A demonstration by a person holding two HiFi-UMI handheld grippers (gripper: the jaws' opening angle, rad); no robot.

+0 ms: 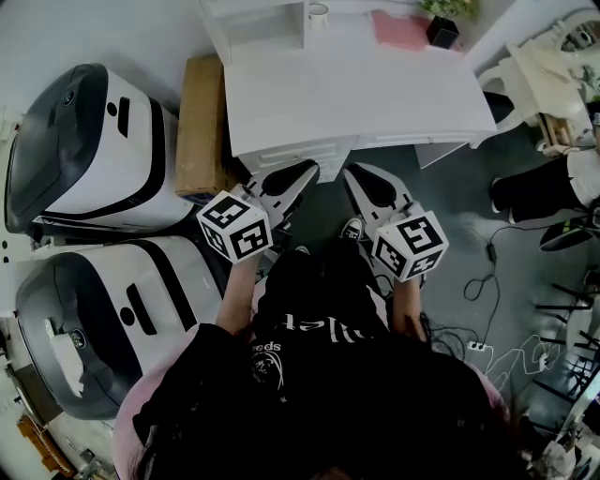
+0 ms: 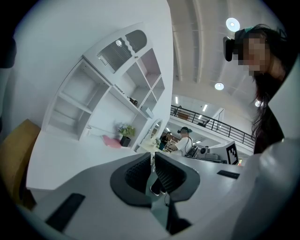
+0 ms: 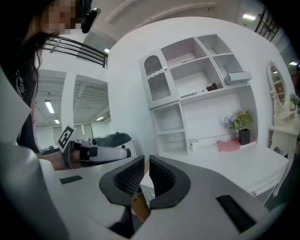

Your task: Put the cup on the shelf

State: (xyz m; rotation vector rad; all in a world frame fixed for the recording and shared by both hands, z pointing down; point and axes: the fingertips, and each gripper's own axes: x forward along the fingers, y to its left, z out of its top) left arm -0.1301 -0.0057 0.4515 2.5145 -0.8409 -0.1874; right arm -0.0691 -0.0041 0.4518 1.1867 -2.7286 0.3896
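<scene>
To my left stand two big white-and-black machines (image 1: 94,150), one behind the other, and the nearer one (image 1: 94,323) fills the lower left corner of the head view. Ahead of me is the white worktop (image 1: 356,94), with a white shelf unit (image 3: 197,89) standing at its far edge. A tall cardboard box (image 1: 202,122) leans against the worktop's left side, between it and the farther machine. I hold both tools out in front of my chest, short of the worktop's near edge. My left gripper (image 1: 302,174) has its jaws pressed together with nothing between them. My right gripper (image 1: 358,180) has its jaws drawn together down to a thin slit, also empty. A pink cloth (image 1: 403,30) lies at the back of the worktop, and just right of it stands a small plant in a black pot (image 1: 442,28). The cup (image 3: 194,144), small and white, stands on the worktop at the foot of the shelf unit, left of the pink cloth and just beside the lowest open compartment. It is on none of the shelves and is well apart from both grippers.
</scene>
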